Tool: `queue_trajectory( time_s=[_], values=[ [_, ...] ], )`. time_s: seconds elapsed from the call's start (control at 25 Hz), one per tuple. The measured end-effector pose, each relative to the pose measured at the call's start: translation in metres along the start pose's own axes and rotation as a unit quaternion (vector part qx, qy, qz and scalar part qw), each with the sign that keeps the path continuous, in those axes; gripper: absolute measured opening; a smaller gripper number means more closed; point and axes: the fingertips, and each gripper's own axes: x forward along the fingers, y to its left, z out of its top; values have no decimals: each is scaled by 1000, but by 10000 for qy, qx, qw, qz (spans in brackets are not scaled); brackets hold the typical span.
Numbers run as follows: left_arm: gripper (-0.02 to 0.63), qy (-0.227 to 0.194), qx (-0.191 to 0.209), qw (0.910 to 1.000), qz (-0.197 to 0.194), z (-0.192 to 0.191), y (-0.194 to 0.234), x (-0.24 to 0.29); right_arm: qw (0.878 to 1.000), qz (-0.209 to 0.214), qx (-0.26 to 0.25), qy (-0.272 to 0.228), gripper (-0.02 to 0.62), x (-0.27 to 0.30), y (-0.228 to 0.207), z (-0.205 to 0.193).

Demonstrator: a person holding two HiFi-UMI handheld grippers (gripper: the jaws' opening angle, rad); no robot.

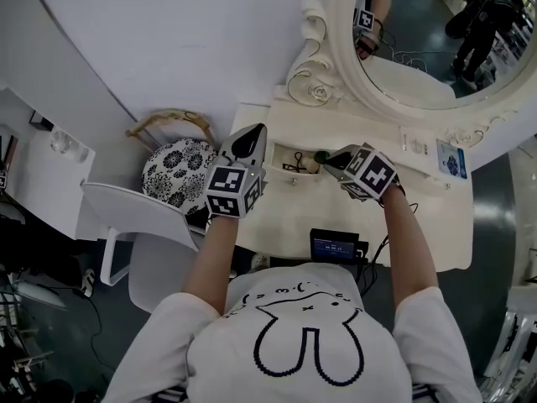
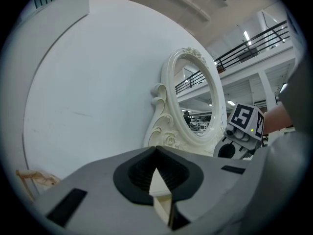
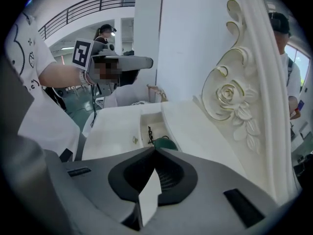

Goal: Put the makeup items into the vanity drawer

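Observation:
The white vanity [image 1: 277, 217] has a small drawer [image 1: 284, 153] standing open in its top. Inside lie a dark chain-like item [image 3: 150, 130] and a round green item [image 3: 165, 142], the green item [image 1: 320, 154] being at the drawer's right end. My right gripper [image 1: 330, 159] hovers just right of and above the drawer, tilted down at it, jaws shut and empty [image 3: 155, 150]. My left gripper [image 1: 257, 131] is held level at the drawer's left side, its jaws shut on nothing [image 2: 156, 149]. Each gripper's marker cube shows in the other's view.
An oval mirror [image 1: 419, 32] in a carved white frame rises behind the drawer. A black device [image 1: 334, 246] sits at the vanity's front edge, and a printed card [image 1: 450, 159] lies at the right. A patterned cushion [image 1: 176, 175] and a white chair [image 1: 134, 217] stand on the left.

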Motion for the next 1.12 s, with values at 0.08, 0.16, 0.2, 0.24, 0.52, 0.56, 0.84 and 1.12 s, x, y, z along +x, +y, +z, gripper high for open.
queue_trajectory(
  time_s=[0.08, 0.16, 0.2, 0.24, 0.52, 0.56, 0.84, 1.12],
  values=[
    [5, -5, 7, 10000, 56, 1, 9, -5, 9999, 147, -39, -76, 26, 7, 6, 12],
    [5, -12, 11, 9999, 126, 1, 19, -11, 9996, 258, -106, -92, 26, 15, 12, 22],
    [5, -18, 11, 9999, 164, 1, 24, -14, 9994, 302, -149, -89, 26, 19, 14, 27],
    [5, -27, 11, 9998, 206, 2, 29, -18, 9992, 340, -193, -83, 26, 24, 17, 31],
    [5, -44, 28, 9983, 588, 4, 72, -47, 9982, 419, -434, -13, 26, 54, 24, 58],
    [5, -47, 25, 9979, 653, 4, 79, -51, 9983, 382, -444, 32, 26, 59, 23, 60],
    [5, -54, -6, 9955, 946, 2, 109, -72, 9987, 113, -378, 328, 26, 86, 15, 58],
    [5, -41, -23, 9958, 913, 0, 110, -72, 9984, -255, -348, 353, 81, 90, 4, 56]
  ],
)
